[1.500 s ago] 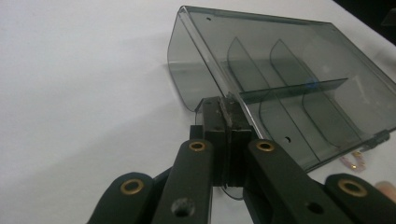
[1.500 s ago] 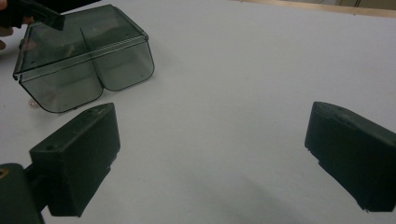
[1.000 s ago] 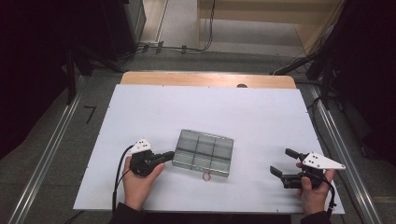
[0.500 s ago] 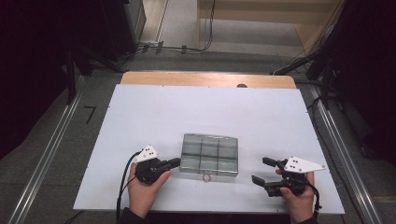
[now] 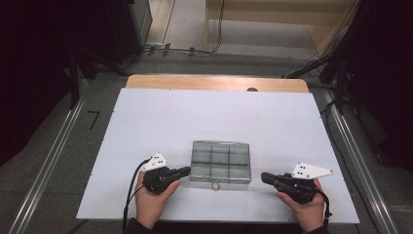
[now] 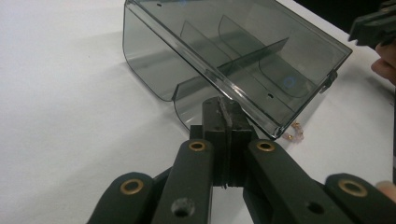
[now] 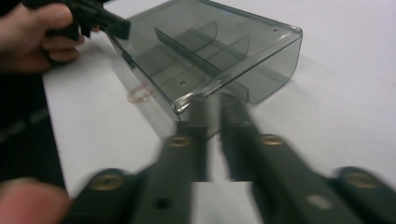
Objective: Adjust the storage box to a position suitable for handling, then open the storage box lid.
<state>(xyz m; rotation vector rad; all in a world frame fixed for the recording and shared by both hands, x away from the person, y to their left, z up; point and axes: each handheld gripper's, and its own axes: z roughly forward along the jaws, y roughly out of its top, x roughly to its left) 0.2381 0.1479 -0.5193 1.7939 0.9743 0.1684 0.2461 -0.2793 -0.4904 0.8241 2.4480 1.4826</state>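
Landmark: the clear smoky-grey plastic compartment box (image 5: 220,162), six cells split by dividers, sitting on the white table sheet (image 5: 160,117) towards the near edge, roughly centred. Left gripper (image 5: 184,170) is at the box's left near corner; in the left gripper view its black jaws are pressed together with no gap, tips (image 6: 224,116) up against the box's curved side wall just under the rim. Whether any plastic is pinched between them, cannot tell. Right gripper (image 5: 265,176) sits just off the box's right near corner, pointing at it; the right gripper view is motion-blurred but shows its jaws nearly together with a narrow slit between them, tips (image 7: 215,105) right at the box corner, contact not resolvable. A small copper-coloured ring (image 5: 215,185) lies on the sheet just in front of the box's near wall, between the two grippers.
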